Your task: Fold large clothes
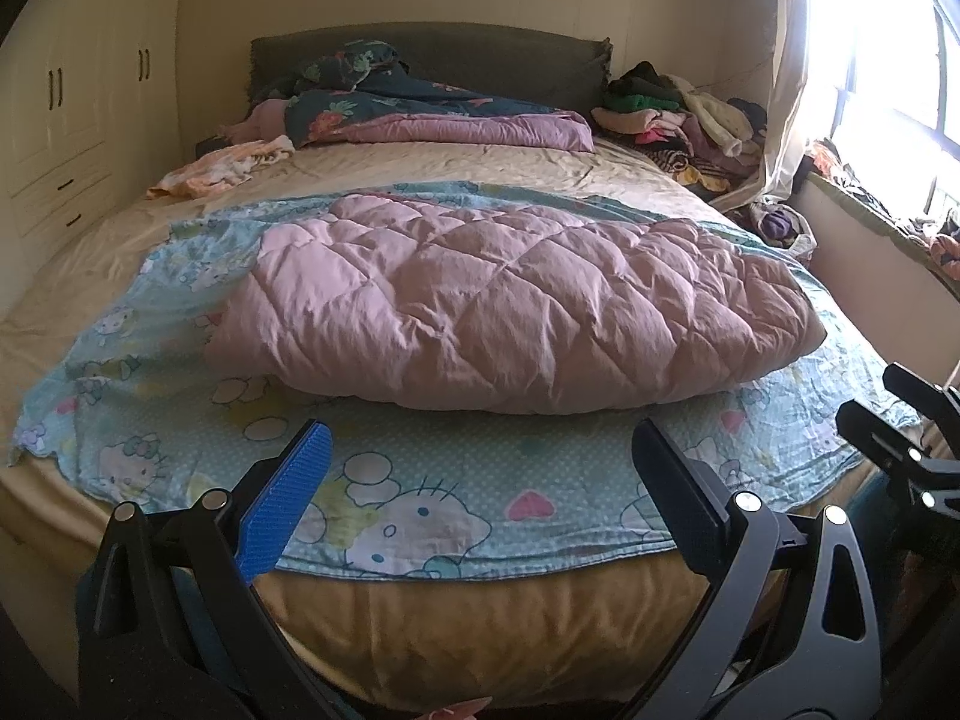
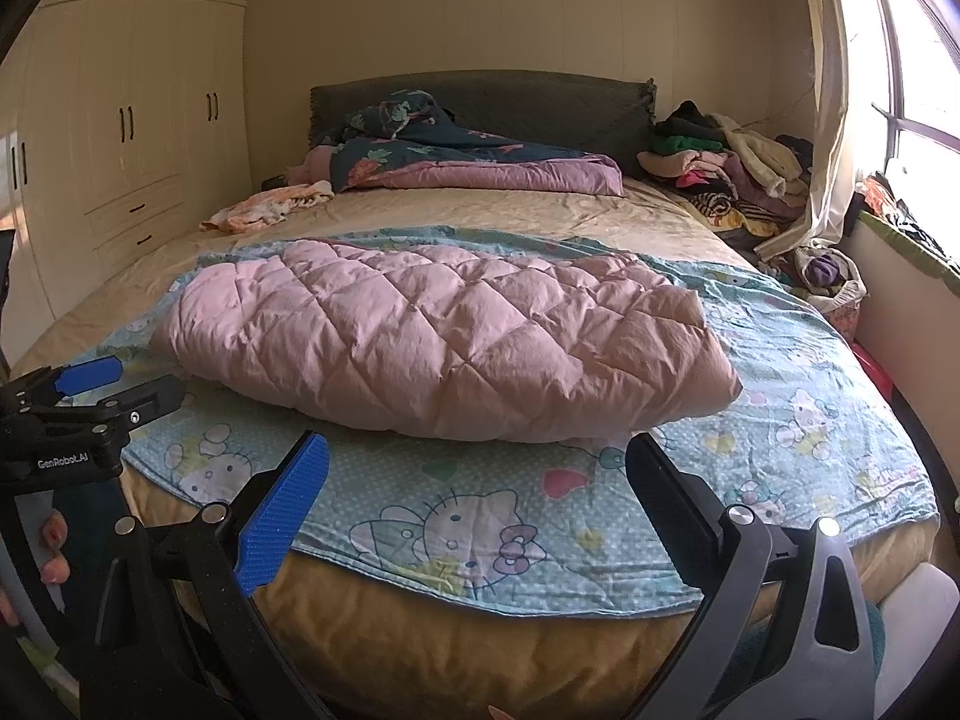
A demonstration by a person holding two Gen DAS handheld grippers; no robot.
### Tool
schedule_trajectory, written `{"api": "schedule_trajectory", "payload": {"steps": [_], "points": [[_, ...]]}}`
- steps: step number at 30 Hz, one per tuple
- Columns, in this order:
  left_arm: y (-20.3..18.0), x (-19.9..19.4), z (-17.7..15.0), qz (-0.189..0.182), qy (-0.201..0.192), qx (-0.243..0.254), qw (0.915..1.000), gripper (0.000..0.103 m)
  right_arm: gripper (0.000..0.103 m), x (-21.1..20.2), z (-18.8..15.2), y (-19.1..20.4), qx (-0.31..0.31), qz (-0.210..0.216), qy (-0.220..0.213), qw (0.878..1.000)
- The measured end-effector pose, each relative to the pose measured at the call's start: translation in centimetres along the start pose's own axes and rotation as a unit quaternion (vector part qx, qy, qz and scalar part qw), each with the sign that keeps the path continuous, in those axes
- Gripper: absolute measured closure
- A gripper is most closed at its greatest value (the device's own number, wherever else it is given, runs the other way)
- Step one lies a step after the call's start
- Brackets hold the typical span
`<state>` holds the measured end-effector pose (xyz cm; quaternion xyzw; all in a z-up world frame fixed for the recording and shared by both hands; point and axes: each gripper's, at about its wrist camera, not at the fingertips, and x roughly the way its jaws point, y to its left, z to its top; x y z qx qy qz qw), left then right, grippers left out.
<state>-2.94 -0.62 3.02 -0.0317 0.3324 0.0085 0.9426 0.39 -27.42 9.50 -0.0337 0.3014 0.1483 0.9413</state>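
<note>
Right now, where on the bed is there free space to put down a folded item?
Free: the beige sheet between the folded pink quilted blanket and the dark floral duvet. Crowded: the clothes pile at the far right corner.

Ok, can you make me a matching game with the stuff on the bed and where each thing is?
Things:
1. pink quilted blanket
2. dark flowery duvet
3. pile of clothes
4. peach cloth

Places:
A. heaped near the curtain and window
B. lying on the blue cat-print sheet
C. alone on the wardrobe side of the bed
D. bunched against the headboard

Pairs: 1-B, 2-D, 3-A, 4-C
</note>
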Motion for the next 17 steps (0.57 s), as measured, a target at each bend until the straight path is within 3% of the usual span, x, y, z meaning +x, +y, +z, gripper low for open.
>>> {"api": "schedule_trajectory", "payload": {"steps": [10,14,17], "points": [[0.9,0.8,-0.1,0.005,0.023,-0.013,0.9996,0.009,0.004,-1.3,0.2,-1.9,0.023,-0.016,-0.014,1.0],[6.0,3.2,1.3,0.023,0.053,-0.075,0.9955,0.009,0.004,-2.5,0.4,-6.8,0.077,-0.046,-0.027,0.996],[13.1,4.8,3.4,0.075,0.056,-0.137,0.9862,0.009,0.004,-4.1,-0.8,-15.9,0.161,-0.139,-0.042,0.976]]}}
